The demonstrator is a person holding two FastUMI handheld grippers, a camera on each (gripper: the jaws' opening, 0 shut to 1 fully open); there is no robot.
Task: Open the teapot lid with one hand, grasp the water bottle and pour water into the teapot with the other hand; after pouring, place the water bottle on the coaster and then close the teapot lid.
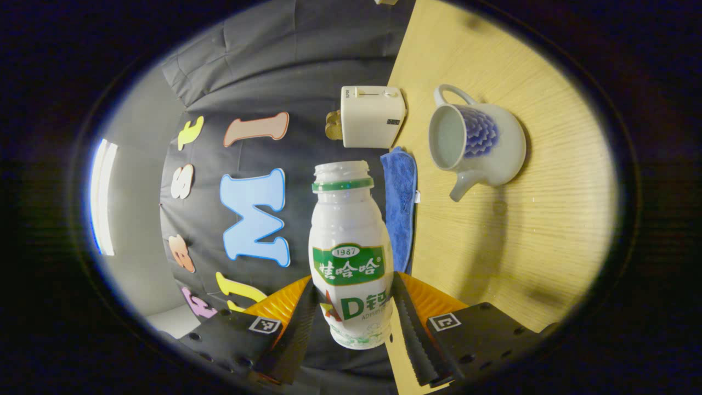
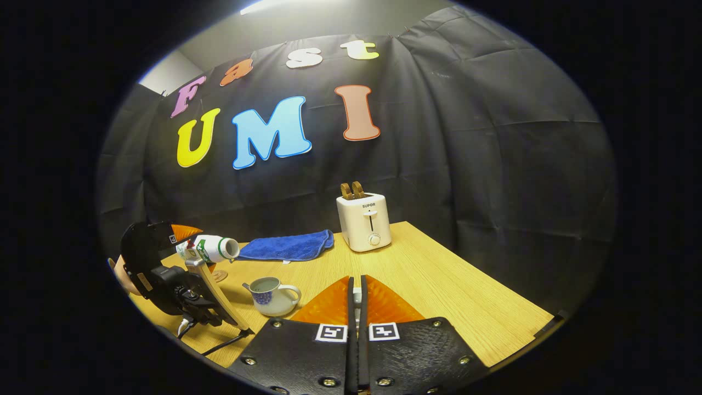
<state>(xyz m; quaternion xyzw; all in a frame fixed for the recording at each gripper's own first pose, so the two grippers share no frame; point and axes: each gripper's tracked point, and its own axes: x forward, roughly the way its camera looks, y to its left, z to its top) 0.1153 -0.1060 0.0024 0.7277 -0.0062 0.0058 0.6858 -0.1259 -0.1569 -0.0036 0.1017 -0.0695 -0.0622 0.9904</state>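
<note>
While my left gripper (image 1: 351, 312) jaws clench the tipped bottle (image 1: 349, 258) beside the open teapot (image 1: 474, 141), my right gripper (image 2: 356, 307) jaws look pressed together.

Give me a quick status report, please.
Left gripper shut on water bottle, tipped sideways. Right gripper shut. Teapot lidless. Nothing between.

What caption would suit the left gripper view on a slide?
Left gripper holds an uncapped water bottle tipped sideways near the open teapot on the wooden table.
</note>
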